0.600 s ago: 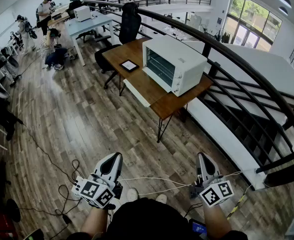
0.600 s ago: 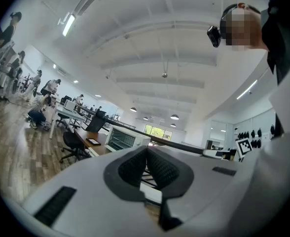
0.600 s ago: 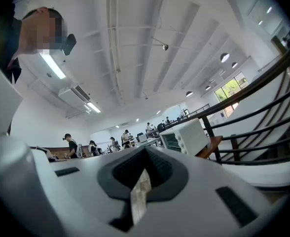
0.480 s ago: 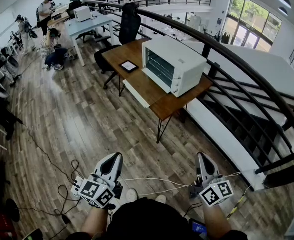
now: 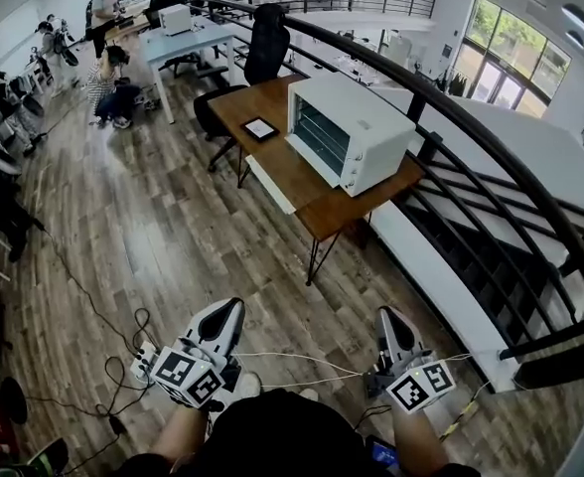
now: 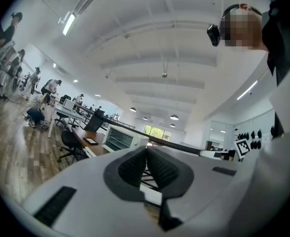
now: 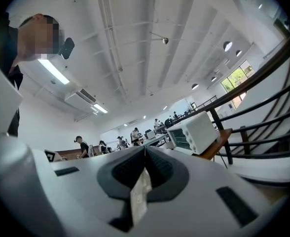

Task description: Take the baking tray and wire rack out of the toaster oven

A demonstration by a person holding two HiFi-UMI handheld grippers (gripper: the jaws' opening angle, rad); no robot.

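Standing well apart from the desk (image 5: 307,199), left gripper (image 5: 231,311) and right gripper (image 5: 387,316) both show jaws fully together, gripping neither tray nor rack. Toaster oven (image 5: 357,127) sits along the desk's edge beside the railing (image 5: 511,171), door closed. Task judged unstarted.

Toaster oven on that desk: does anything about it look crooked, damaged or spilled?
Nothing stands out. The toaster oven sits upright on the wooden desk, door shut, with a small tablet lying flat beside it.
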